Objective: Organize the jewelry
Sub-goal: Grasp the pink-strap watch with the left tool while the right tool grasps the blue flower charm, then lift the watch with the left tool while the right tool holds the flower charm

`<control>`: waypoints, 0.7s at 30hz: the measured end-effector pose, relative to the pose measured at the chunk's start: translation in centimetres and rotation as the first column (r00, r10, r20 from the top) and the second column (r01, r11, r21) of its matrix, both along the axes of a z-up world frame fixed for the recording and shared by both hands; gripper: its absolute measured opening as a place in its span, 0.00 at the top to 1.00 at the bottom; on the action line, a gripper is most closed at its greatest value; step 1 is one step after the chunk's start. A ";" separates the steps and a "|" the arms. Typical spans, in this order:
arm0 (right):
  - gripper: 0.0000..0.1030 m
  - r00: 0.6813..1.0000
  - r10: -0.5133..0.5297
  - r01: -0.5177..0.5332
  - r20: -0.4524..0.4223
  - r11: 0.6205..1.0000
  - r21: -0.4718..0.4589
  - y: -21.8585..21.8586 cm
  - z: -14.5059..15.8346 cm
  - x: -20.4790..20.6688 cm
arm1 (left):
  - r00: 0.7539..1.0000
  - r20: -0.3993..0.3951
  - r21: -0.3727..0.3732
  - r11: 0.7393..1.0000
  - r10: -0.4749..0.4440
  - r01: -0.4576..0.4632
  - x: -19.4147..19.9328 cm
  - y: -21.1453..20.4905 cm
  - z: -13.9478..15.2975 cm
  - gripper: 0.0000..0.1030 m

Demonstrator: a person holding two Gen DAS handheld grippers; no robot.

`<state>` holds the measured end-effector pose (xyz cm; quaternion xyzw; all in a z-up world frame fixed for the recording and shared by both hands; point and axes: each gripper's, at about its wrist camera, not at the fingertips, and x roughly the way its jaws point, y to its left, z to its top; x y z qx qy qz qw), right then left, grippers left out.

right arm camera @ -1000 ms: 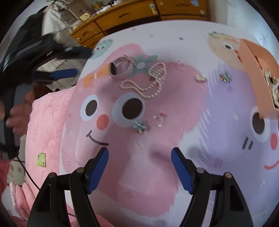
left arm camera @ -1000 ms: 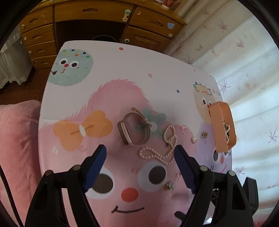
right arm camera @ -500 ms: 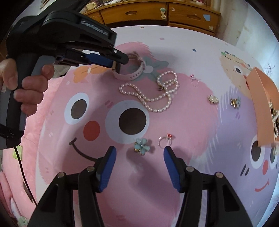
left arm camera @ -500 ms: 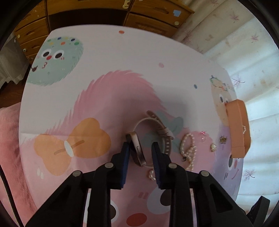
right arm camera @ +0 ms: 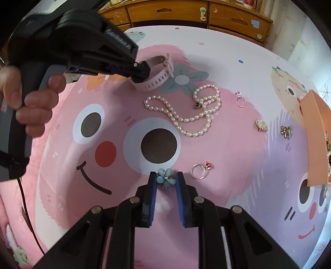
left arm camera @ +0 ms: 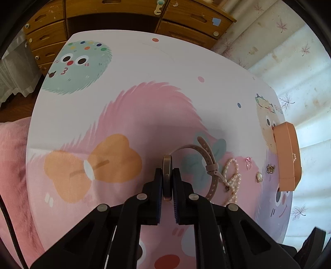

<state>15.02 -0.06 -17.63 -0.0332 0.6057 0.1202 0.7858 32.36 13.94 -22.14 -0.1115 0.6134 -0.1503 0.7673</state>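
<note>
My left gripper (left arm camera: 167,175) is shut on the case of a pink-strapped watch (left arm camera: 208,159), which also shows in the right wrist view (right arm camera: 154,79), on the cartoon-print table. My right gripper (right arm camera: 165,180) has closed around a blue flower brooch (right arm camera: 165,178) lying on the table. A pearl necklace (right arm camera: 186,111), a ring with a red stone (right arm camera: 199,170), a pink-stone ring (right arm camera: 240,100), a pearl brooch (right arm camera: 261,125) and a gold brooch (right arm camera: 286,130) lie loose. An orange jewelry box (left arm camera: 287,155) stands at the right edge.
A wooden dresser (left arm camera: 115,18) stands behind the table (left arm camera: 134,68). A pink blanket (left arm camera: 12,165) lies to the left. A curtain (left arm camera: 289,62) hangs at the right. The left gripper's body and the hand (right arm camera: 31,107) fill the right wrist view's upper left.
My left gripper moved in and shut on the watch case. My right gripper moved forward and closed around the blue flower brooch.
</note>
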 end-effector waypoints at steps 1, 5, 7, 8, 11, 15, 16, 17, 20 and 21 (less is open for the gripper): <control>0.83 1.000 -0.006 0.006 -0.005 1.000 0.009 -0.2 0.0 0.1 | 1.000 0.002 -0.007 1.000 0.003 -0.003 -0.3 0.2 0.1 0.93; 0.83 1.000 -0.029 0.030 -0.008 0.998 0.053 -0.9 0.5 0.1 | 1.000 0.011 -0.027 0.999 0.021 -0.021 -2.0 0.9 0.9 0.93; 0.83 0.999 -0.032 0.032 0.002 0.996 0.079 -1.5 0.8 0.7 | 0.999 0.012 -0.029 0.999 0.030 -0.030 -2.9 1.1 1.5 0.93; 0.83 0.999 -0.032 0.031 0.009 0.995 0.096 -2.0 1.1 0.7 | 0.999 0.014 -0.030 0.999 0.032 -0.032 -3.4 1.1 1.8 0.93; 0.83 0.999 -0.032 0.027 0.034 0.990 0.136 -3.2 2.2 0.2 | 0.999 0.022 -0.043 0.998 0.035 -0.034 -4.6 1.1 2.9 0.93; 0.83 0.997 -0.040 0.031 0.059 0.987 0.156 -4.3 3.7 -0.6 | 0.998 0.035 -0.056 0.998 0.045 -0.043 -6.2 0.7 4.5 0.93; 0.83 0.997 -0.043 0.031 0.068 0.987 0.157 -4.6 4.0 -0.8 | 0.998 0.039 -0.062 0.997 0.046 -0.044 -6.6 0.5 4.9 0.93; 0.83 0.996 -0.044 0.031 0.075 0.987 0.159 -4.5 4.3 -1.1 | 0.998 0.043 -0.068 0.997 0.049 -0.046 -6.9 0.4 5.3 0.93; 0.83 0.993 -0.051 0.032 0.111 0.986 0.165 -5.8 5.8 -1.8 | 0.997 0.062 -0.082 0.996 0.052 -0.047 -7.7 -0.5 6.6 0.93; 0.83 0.991 -0.053 0.033 0.122 0.986 0.164 -6.3 6.3 -2.0 | 0.996 0.071 -0.086 0.995 0.048 -0.042 -8.1 -1.0 7.2 0.93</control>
